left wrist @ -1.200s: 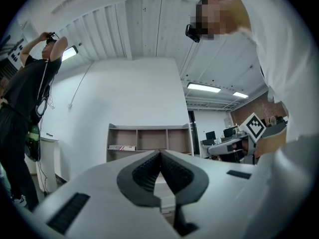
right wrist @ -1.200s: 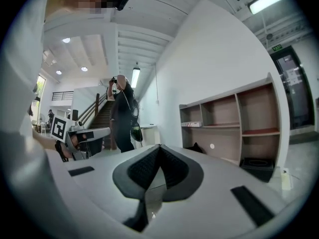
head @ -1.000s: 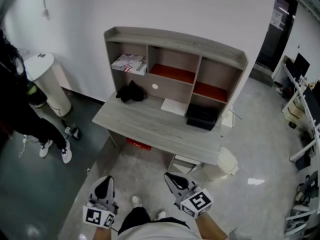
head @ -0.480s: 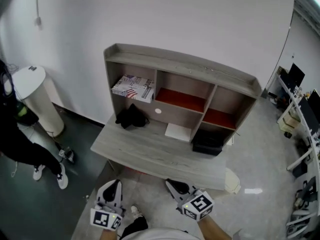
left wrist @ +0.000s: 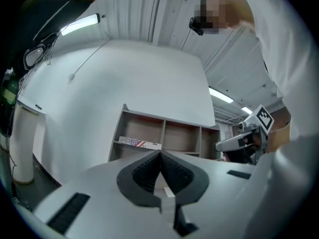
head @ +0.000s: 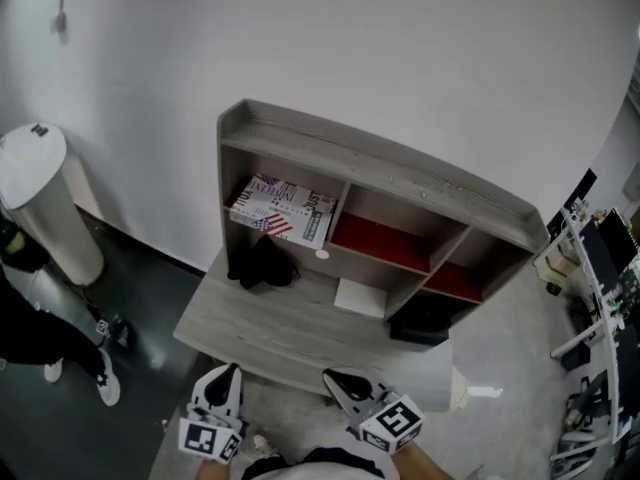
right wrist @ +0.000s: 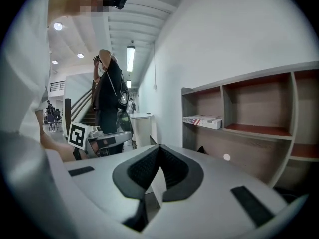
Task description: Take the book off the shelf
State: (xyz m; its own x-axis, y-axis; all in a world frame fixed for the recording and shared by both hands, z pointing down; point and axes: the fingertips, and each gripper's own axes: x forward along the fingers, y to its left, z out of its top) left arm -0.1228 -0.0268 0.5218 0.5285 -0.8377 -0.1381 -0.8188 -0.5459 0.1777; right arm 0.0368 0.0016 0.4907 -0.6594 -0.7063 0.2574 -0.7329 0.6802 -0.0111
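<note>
Two grippers, the left gripper [head: 227,372] and the right gripper [head: 336,379], hang low at the near edge of the bench [head: 262,330], fingers pressed together on nothing, likely because the book [head: 283,208] lies flat in the upper left compartment of the shelf [head: 400,173], well apart from both.

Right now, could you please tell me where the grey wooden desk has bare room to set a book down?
The front strip of the grey wooden desk is bare. The rear is crowded: a black crumpled bundle left, a white flat sheet middle, a black box right. The red-floored middle compartment looks empty.
</note>
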